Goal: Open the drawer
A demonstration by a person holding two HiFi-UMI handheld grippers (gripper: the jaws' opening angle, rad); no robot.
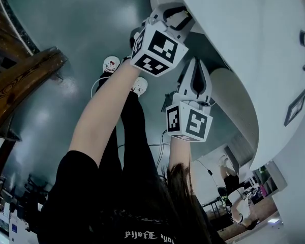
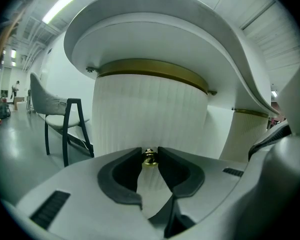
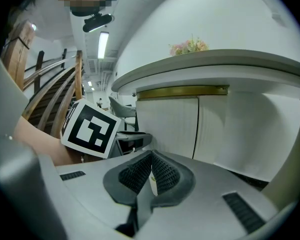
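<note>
Two outstretched arms (image 1: 99, 121), left tongs (image 2: 150, 150) pinching gold knob (image 2: 150, 158) on drawer (image 2: 150, 114), right tongs (image 3: 151, 156) pressed together, empty.

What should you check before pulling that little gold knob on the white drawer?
1. The brass knob sits between the jaws of the left gripper: ok.
2. Those jaws touch the knob on both sides: ok. How firmly they grip: cannot tell.
3. The right gripper has its jaws together, is empty and is not touching the drawer front: ok.
4. There is space behind for pulling the drawer out: cannot tell.
</note>
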